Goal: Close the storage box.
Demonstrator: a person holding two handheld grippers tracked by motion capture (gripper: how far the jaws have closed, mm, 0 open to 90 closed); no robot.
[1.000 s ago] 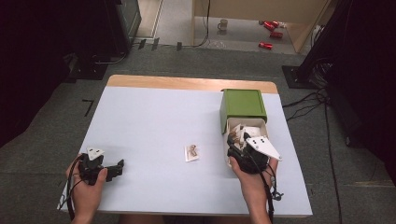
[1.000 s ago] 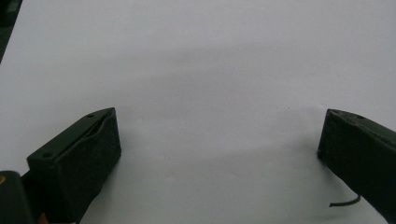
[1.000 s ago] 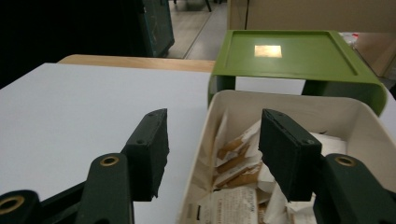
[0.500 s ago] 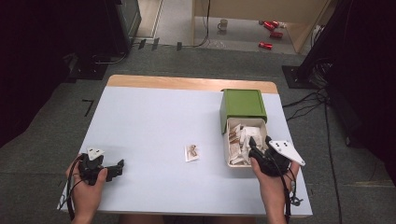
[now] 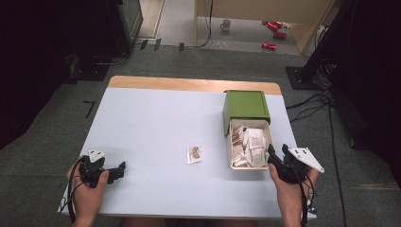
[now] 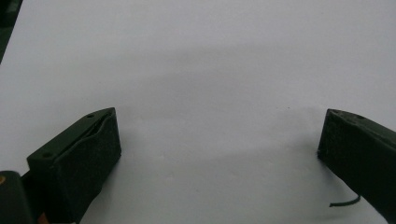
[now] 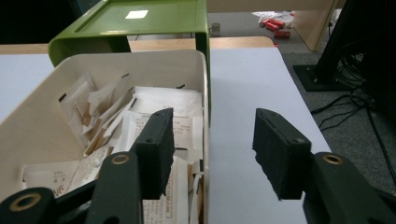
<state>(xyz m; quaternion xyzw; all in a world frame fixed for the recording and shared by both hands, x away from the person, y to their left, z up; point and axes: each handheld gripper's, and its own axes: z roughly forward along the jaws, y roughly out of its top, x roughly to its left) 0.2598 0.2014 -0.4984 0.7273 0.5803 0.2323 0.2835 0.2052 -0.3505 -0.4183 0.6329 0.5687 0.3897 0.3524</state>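
**Both grippers open, sachet box at the right edge**

The desk (image 5: 156, 118) has a pale blue-white top with a wooden strip along its far edge. Toward the right edge stands a green cover (image 5: 246, 105), and a cream drawer (image 5: 232, 156) is pulled out from under it toward the near edge. The drawer is filled with white paper sachets (image 5: 253, 142), lying loosely on top of one another, some printed with small text.

A single sachet (image 5: 194, 154) lies flat on the desk apart from the drawer, to its left and roughly midway along the near half of the desk.

The right gripper (image 5: 280, 156) is held by the right hand (image 5: 289, 185) at the near right corner, just beside the drawer's near right corner. Its jaws are spread apart and hold nothing; in the right gripper view the left jaw is over the drawer's right side, above the sachets, and the right jaw is over bare desk outside the drawer wall.

The left gripper (image 5: 116, 169) sits in the left hand (image 5: 90, 189) near the near left corner, well apart from everything else. Its jaws are wide apart over bare desk, empty, as the left gripper view shows.
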